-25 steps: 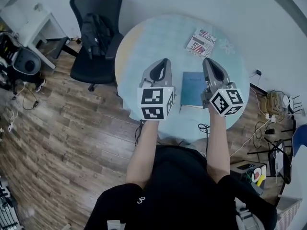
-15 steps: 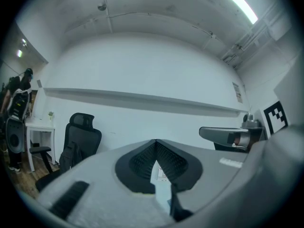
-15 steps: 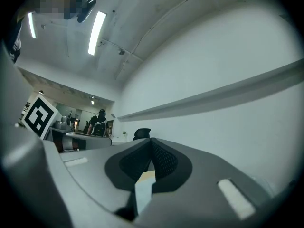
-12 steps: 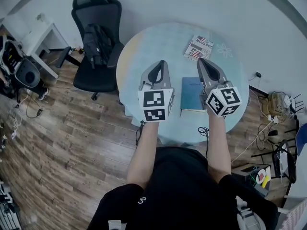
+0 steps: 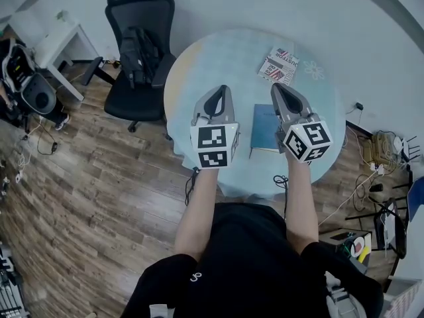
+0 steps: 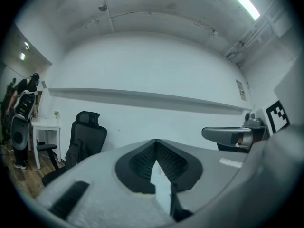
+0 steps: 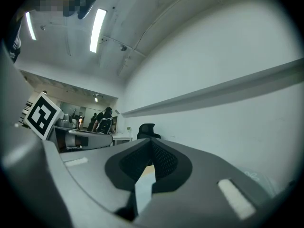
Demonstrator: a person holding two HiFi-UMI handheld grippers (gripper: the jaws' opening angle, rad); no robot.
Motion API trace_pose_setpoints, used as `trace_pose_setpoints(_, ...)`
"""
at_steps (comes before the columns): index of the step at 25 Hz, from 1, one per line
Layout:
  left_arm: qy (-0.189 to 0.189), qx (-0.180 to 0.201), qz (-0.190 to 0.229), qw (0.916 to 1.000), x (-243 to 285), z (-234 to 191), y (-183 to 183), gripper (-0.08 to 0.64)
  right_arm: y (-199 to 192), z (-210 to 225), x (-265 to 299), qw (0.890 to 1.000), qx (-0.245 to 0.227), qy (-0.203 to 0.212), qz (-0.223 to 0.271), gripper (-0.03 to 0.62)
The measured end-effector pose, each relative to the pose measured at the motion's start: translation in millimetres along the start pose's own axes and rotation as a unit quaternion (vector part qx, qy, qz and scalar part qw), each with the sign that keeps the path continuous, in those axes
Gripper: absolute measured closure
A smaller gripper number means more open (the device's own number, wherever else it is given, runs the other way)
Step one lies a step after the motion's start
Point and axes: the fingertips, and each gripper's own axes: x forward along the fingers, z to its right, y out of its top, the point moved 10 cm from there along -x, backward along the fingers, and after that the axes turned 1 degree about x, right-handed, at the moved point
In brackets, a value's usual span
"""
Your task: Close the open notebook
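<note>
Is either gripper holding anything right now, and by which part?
Nothing is held. The left gripper and the right gripper both have their jaws together with nothing between them; the blue notebook lies closed on the table.

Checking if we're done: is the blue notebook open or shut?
Shut: the blue notebook lies flat, only its cover showing, no spread pages.

Closed blue notebook lies on round bench between left hand-held gripper and right hand-held gripper.
</note>
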Motion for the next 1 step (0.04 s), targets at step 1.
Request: trace_pose_setpoints(1, 0.003, -0.001, -0.002, 1.0000, -1.9, -1.3, -0.9, 0.566, -0.6, -2.4, 0.3, 1.000, 0.000, 0.003, -0.002, 0.580)
